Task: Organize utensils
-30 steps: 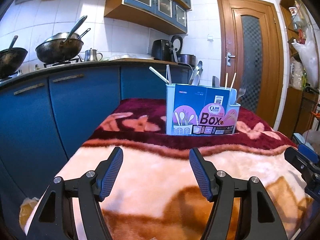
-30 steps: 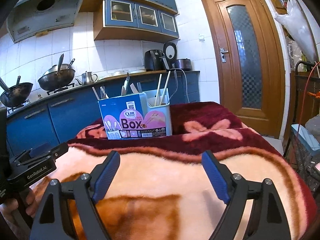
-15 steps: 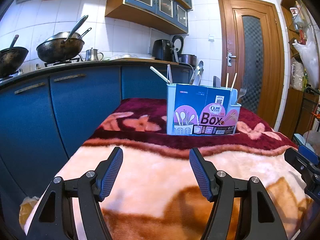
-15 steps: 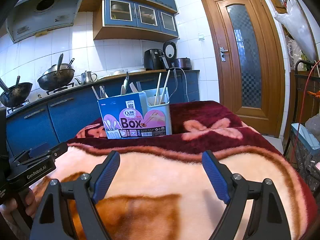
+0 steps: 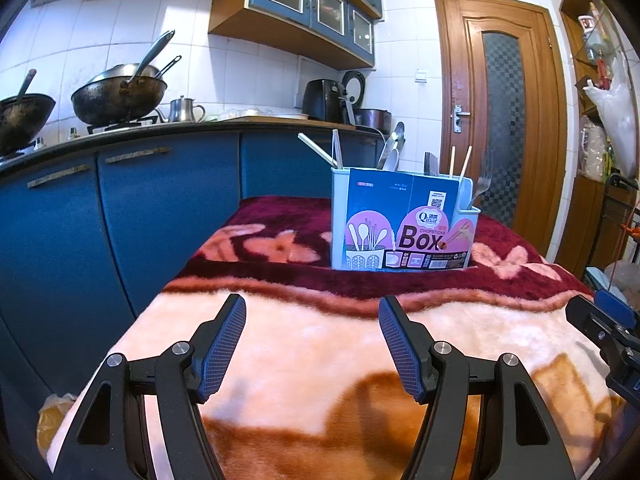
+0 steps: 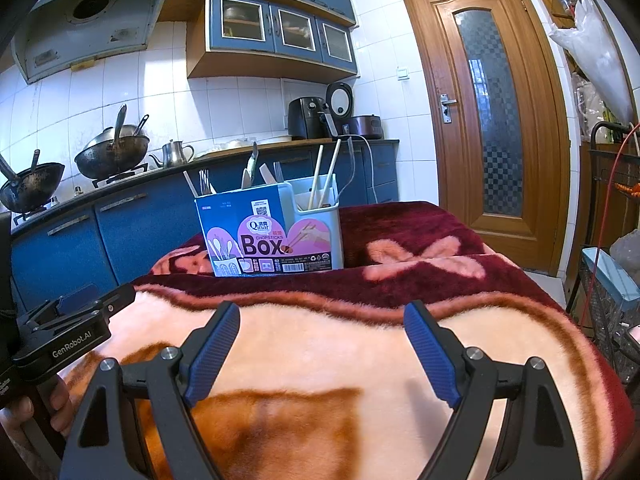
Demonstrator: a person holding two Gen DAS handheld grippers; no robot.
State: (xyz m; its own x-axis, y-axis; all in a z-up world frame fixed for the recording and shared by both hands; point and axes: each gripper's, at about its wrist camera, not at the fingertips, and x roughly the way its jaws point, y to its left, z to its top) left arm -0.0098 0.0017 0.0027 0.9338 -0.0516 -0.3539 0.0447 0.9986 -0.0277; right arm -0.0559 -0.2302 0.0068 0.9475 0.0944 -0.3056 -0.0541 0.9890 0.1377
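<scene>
- The box (image 5: 404,222) is standing upright at the blanket's (image 5: 320,360) far end, utensils (image 6: 326,178) sticking up.
- We are holding both claws wide and empty: left claw (image 5: 312,344), right claw (image 6: 320,348).
- The box is lying ahead, well apart; neither claw looks clearly nearer.

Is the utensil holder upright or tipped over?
Upright. The utensil holder stands on its base on the blanket, with chopsticks and a fork poking out the top.

Left gripper (image 5: 312,340) and right gripper (image 6: 322,344) held side by side, jaws spread wide, nothing gripped, both angled slightly downward.
</scene>
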